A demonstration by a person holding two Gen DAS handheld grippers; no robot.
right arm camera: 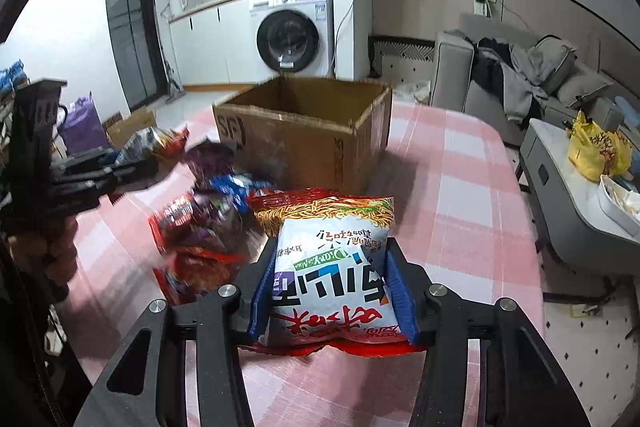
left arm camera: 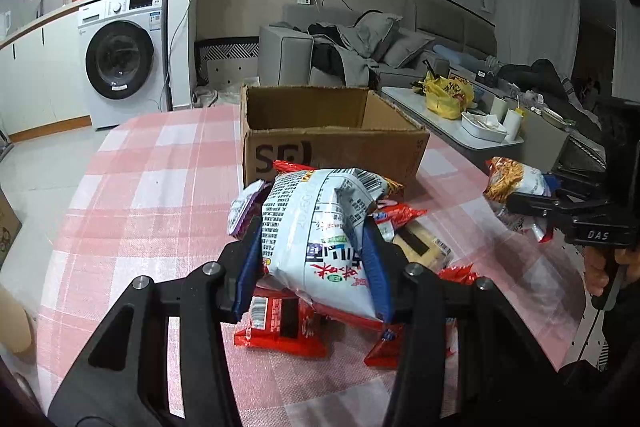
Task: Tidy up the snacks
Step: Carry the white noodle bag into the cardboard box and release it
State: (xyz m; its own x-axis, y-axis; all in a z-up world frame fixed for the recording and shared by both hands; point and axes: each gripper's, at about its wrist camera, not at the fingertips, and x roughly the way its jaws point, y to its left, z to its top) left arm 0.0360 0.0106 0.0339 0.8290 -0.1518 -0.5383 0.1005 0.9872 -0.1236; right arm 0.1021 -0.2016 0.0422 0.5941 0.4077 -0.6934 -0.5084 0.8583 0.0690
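My left gripper [left arm camera: 314,227] is shut on a white noodle snack bag [left arm camera: 320,223], held above a pile of red snack packets [left arm camera: 280,327] on the pink checked tablecloth [left arm camera: 160,187]. My right gripper [right arm camera: 332,247] is shut on a second white noodle snack bag [right arm camera: 332,267], held above the table; it also shows at the right of the left wrist view [left arm camera: 516,187]. An open, empty-looking cardboard box [left arm camera: 332,139] stands just beyond the pile, also in the right wrist view [right arm camera: 304,143]. The left gripper shows blurred at the left of the right wrist view [right arm camera: 136,163].
Loose snack packets [right arm camera: 200,227] lie left of the right gripper. A low table with a yellow bag [left arm camera: 448,95] stands to the right, a grey sofa [left arm camera: 360,47] behind, a washing machine [left arm camera: 120,59] at back left.
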